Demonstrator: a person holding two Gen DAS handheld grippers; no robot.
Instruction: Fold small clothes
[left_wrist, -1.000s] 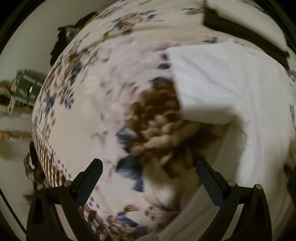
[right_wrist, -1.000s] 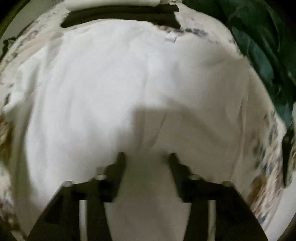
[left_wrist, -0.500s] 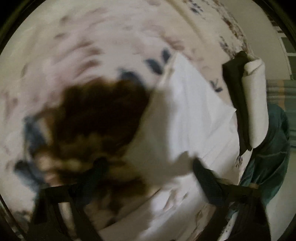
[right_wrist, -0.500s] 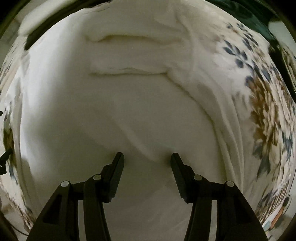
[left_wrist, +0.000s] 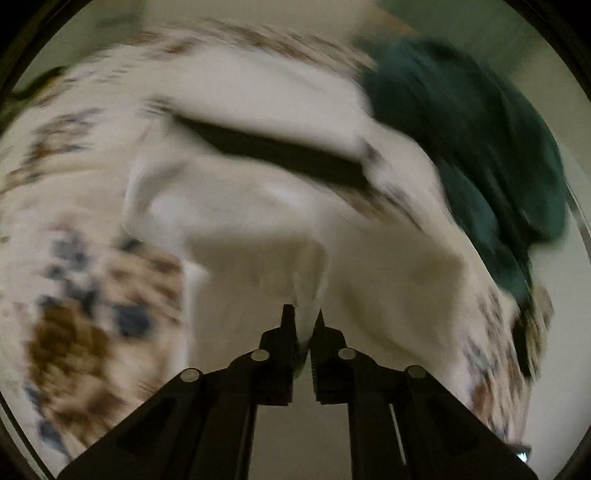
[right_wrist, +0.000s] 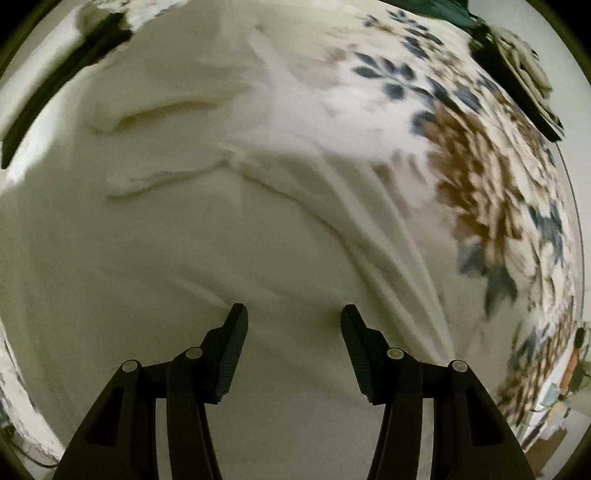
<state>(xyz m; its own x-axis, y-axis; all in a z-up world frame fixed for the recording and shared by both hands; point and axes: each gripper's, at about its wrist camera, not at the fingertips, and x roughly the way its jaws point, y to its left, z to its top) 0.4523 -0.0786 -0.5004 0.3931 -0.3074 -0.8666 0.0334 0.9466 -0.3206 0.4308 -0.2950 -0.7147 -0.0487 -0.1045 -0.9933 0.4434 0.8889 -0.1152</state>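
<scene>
A white garment lies spread and wrinkled on a floral bedspread. My right gripper is open, its fingertips resting on or just above the white cloth. My left gripper is shut on a pinched fold of the white garment and lifts it off the bedspread. The left wrist view is blurred by motion.
A dark folded garment with a white roll lies beyond the white one. A dark green cloth pile sits at the right in the left wrist view. A dark item lies at the bedspread's far right edge.
My left gripper has swung over to the white garment's edge and shut on it, lifting a fold. My right gripper has stayed open over the cloth and turned slightly.
</scene>
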